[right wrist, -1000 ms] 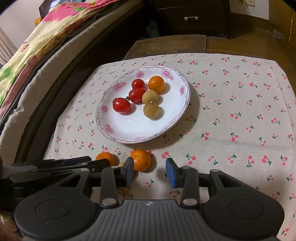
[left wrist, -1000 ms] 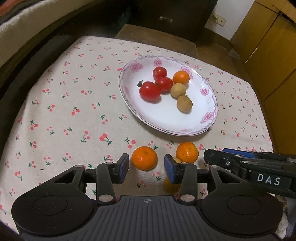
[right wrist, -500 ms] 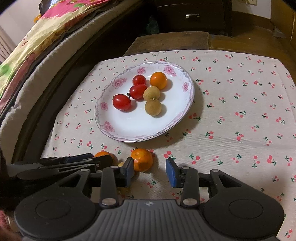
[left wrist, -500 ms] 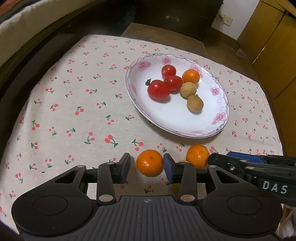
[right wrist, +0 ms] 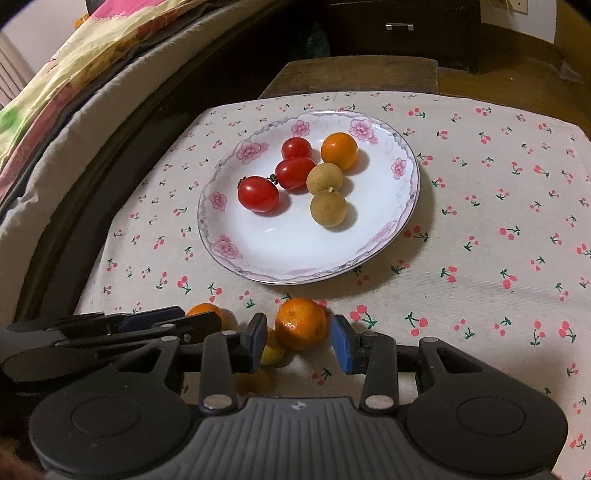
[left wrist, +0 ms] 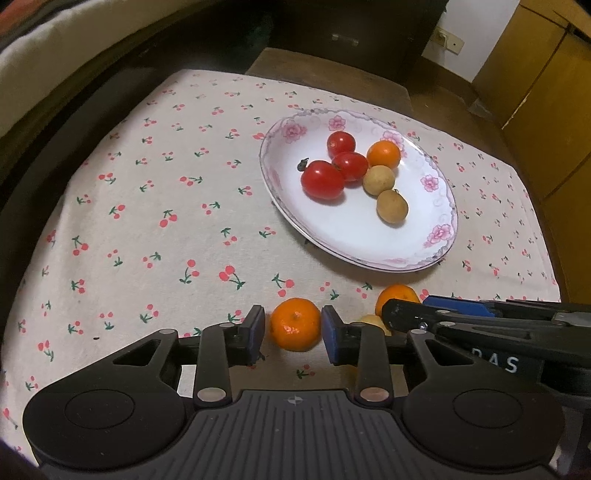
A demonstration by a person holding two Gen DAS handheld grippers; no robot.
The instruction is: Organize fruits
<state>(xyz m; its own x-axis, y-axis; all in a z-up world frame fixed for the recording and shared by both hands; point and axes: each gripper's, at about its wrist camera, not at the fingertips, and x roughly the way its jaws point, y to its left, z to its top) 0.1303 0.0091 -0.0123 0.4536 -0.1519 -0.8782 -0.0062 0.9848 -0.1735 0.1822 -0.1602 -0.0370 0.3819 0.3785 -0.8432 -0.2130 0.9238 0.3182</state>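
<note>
Left gripper (left wrist: 293, 328) closing around mandarin (left wrist: 294, 324) | right gripper (right wrist: 300, 338) open | I fear, perhaps, it rolls.

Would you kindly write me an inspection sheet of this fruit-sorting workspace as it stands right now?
Surface: cherry-print tablecloth over a small table.
Job's things: floral plate holding three cherry tomatoes, one small orange and two longans; off the plate, left mandarin, right mandarin and a partly hidden yellowish fruit.
Clutter: nothing seen.
Grippers: left gripper closing, the left mandarin between its pads, slim gaps showing; right gripper open around the right mandarin, not touching.
Cables: nothing seen.
Surroundings: bedding at one side, dark drawer unit behind, wooden cabinet.
</note>
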